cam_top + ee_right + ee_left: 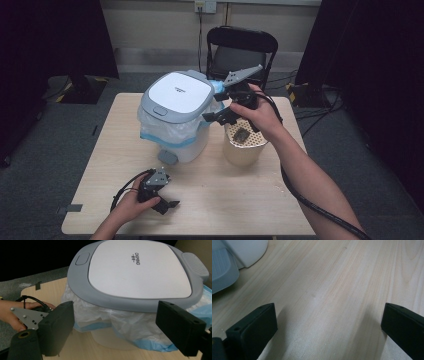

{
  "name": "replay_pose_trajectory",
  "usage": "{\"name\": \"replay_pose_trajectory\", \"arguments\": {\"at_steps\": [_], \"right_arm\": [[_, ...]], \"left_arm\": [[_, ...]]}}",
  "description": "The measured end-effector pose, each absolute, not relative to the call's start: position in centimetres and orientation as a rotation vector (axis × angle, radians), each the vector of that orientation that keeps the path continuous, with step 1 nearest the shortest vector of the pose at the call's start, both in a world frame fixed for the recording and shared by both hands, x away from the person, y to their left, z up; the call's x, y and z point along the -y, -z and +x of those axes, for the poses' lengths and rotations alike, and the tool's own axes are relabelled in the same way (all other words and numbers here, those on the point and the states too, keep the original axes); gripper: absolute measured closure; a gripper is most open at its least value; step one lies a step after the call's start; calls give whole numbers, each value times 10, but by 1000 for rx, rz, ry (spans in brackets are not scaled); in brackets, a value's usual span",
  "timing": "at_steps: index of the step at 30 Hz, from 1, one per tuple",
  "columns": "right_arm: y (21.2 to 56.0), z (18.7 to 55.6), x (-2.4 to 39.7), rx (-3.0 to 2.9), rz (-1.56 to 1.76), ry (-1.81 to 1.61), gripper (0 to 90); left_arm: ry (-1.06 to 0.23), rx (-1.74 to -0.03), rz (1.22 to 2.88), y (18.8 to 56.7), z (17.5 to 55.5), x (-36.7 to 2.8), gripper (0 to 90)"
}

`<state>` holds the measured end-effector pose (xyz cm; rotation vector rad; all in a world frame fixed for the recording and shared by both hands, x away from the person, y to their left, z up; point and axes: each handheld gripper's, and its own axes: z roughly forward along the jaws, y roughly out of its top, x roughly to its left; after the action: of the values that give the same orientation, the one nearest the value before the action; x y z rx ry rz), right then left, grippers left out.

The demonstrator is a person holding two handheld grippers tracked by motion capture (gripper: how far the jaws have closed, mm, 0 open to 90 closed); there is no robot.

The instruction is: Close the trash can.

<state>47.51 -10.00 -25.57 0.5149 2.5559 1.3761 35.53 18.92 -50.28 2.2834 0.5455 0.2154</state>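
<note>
A pedal bin with a white lid (181, 91) in a grey rim stands shut at the middle of the table, lined with a clear and blue bag (170, 131). Its lid (140, 267) lies just beyond my right gripper (115, 315), whose jaws stand wide apart with nothing between them. In the high view the right gripper (220, 116) hovers at the bin's right side, above a beige perforated basket (243, 150) with a dark object (242, 135) inside. My left gripper (167, 206) rests low near the table's front left, open over bare wood (329, 315).
The bin's grey foot pedal (167, 158) faces the front edge and shows at the far left (222, 270) in the left gripper view. A black folding chair (241, 47) stands behind the wooden table (225, 200). Cables trail from both grippers.
</note>
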Motion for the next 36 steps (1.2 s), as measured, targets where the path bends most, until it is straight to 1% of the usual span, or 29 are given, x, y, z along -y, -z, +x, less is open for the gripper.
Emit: {"name": "replay_pose_trajectory", "arguments": {"at_steps": [36], "right_arm": [[294, 451, 145, -2569, 582, -1378, 148]], "left_arm": [[-216, -546, 2282, 503, 355, -189, 0]]}}
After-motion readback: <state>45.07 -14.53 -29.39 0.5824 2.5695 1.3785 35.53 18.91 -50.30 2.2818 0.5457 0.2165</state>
